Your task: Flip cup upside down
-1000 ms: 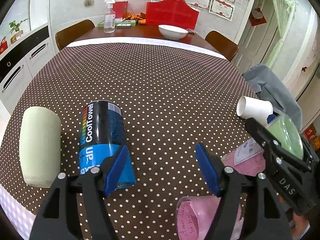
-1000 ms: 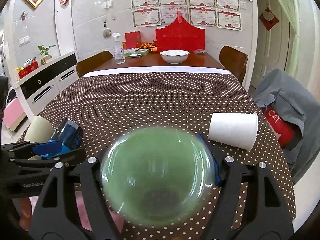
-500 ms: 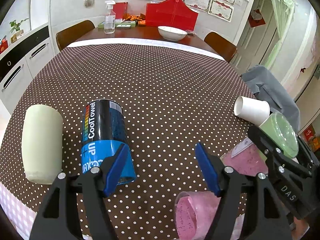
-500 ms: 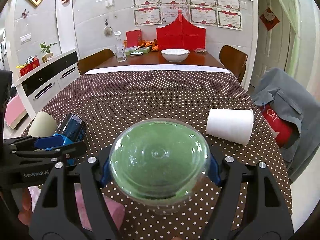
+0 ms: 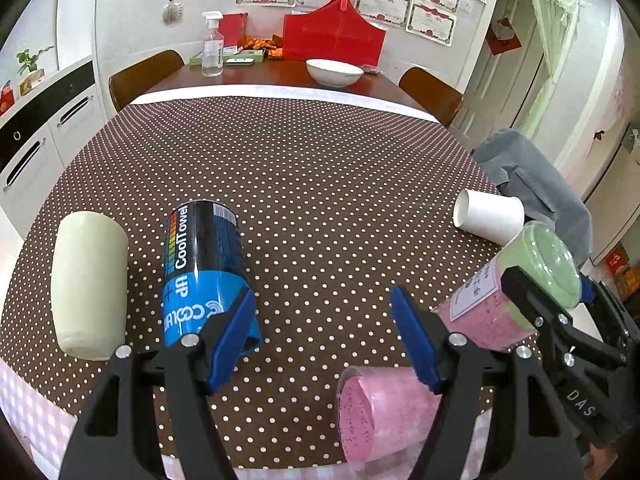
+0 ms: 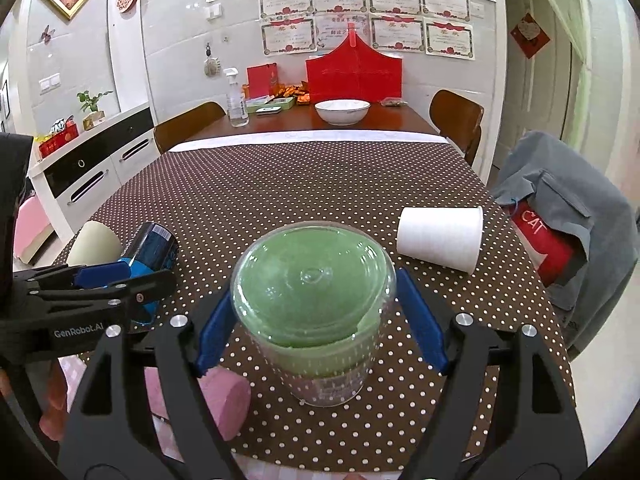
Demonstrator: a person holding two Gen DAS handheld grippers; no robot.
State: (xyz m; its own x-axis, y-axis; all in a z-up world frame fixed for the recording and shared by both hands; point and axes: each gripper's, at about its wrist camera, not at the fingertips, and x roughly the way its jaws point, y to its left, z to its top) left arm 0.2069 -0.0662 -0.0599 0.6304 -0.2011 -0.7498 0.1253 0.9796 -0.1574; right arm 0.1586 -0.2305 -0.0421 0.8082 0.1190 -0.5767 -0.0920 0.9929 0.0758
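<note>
One second of turning separates this moment from the earliest right wrist view, where the clear cup (image 6: 316, 312) with the green and pink filling was seen almost end-on, its green end filling the space between the fingers. Now that green end is seen from above and the pink end is lowered toward the dotted surface (image 6: 320, 184); in the left wrist view the cup (image 5: 516, 292) is tilted, green end up and to the right, pink end down and to the left. The flip is judged nearly complete, with only the last bit of tilt and the set-down left. The cup's long axis is thus close to vertical, leaning slightly toward the right edge of the surface, near the white paper cup (image 6: 440, 238) lying on its side. Whether the pink end already touches the surface cannot be told.

The right hand-held gripper (image 6: 320, 320) is closed onto the cup's wall just below the green end, a blue pad on each side. The left hand-held gripper (image 5: 322, 336) is held wide apart with nothing between its pads, hovering above the surface between the blue can (image 5: 204, 264) and a pink cup (image 5: 384, 412), both lying on their sides.
</note>
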